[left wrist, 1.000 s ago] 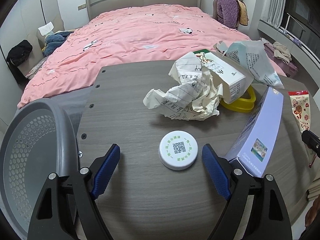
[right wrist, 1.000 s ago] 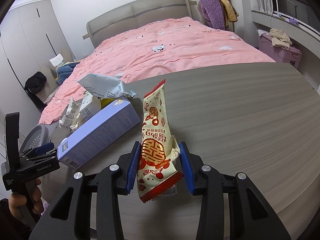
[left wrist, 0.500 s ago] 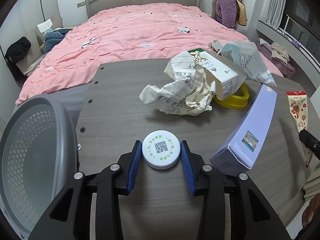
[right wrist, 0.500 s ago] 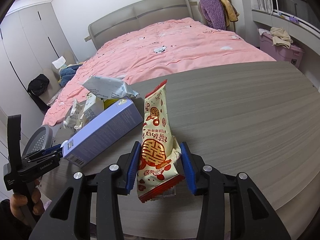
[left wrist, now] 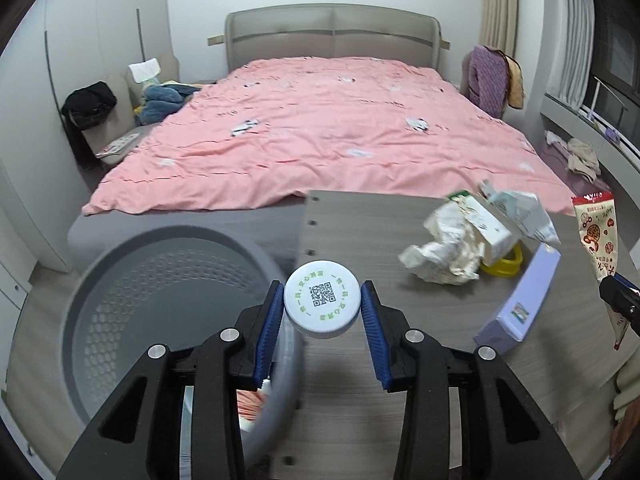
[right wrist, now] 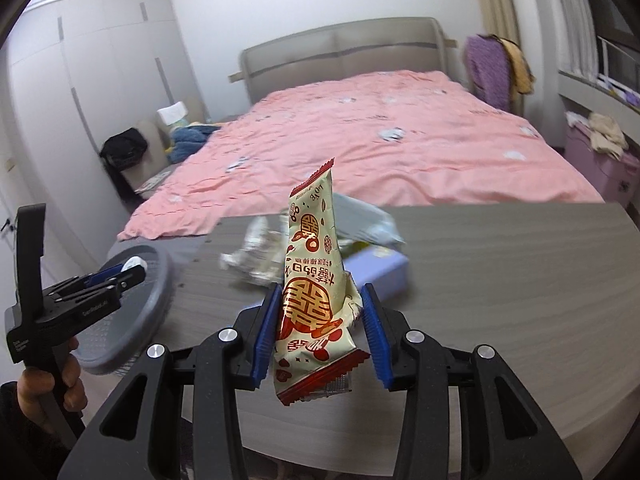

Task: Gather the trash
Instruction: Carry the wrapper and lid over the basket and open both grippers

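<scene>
My left gripper [left wrist: 322, 312] is shut on a white round lid [left wrist: 322, 304] with a QR code and holds it lifted at the table's left edge, beside the rim of the grey mesh trash bin [left wrist: 132, 300]. My right gripper [right wrist: 320, 320] is shut on a cream and red snack wrapper [right wrist: 316, 280], held upright above the table. The wrapper also shows at the right edge of the left wrist view [left wrist: 598, 232]. The left gripper with the lid shows in the right wrist view [right wrist: 120, 274] over the bin [right wrist: 132, 320].
On the grey wooden table [left wrist: 360, 232] lie crumpled paper [left wrist: 444, 256], a white carton [left wrist: 484, 224], a pale blue bag [left wrist: 524, 212], a yellow ring [left wrist: 504, 264] and a lilac box [left wrist: 524, 300]. A pink bed [left wrist: 320, 140] stands behind.
My left gripper closed on the lid, lifted it off the table and moved left toward the bin. My right gripper rose and swung left, still holding the wrapper.
</scene>
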A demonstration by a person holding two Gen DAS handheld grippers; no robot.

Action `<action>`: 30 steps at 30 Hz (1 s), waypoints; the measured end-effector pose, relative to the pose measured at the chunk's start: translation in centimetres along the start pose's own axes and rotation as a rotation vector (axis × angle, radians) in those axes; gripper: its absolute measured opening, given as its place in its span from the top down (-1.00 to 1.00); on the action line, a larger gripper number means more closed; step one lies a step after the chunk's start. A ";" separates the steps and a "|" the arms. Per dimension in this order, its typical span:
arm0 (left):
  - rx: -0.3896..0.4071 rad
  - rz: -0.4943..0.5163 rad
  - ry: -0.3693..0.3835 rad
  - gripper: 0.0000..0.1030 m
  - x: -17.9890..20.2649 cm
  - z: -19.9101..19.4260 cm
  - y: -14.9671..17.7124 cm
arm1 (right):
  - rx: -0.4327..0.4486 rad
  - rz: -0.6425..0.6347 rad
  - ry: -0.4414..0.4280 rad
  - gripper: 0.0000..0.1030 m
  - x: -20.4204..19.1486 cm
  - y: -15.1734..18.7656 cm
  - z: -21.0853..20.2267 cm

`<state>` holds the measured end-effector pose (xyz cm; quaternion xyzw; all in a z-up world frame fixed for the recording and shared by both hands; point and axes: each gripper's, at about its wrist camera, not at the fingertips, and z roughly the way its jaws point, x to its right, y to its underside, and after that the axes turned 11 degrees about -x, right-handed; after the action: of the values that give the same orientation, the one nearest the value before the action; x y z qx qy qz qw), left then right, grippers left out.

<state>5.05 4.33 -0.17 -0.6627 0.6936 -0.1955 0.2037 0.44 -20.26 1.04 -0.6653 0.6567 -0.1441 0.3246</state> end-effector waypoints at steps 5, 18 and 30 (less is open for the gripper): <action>0.006 -0.053 -0.069 0.25 -4.7 -0.5 0.8 | -0.021 -0.112 -0.100 0.21 -6.3 -1.5 2.0; -0.054 -0.174 -0.128 0.25 -15.4 1.0 3.0 | -0.197 -0.336 -0.299 0.21 -20.1 -2.3 9.8; -0.080 -0.223 -0.119 0.25 -18.2 2.6 3.8 | -0.265 -0.427 -0.295 0.20 -24.8 -1.6 13.3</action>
<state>3.99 22.70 -3.99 -0.7538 0.6094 -0.1496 0.1948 7.55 6.87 -2.11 -0.8388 0.4607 -0.0238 0.2891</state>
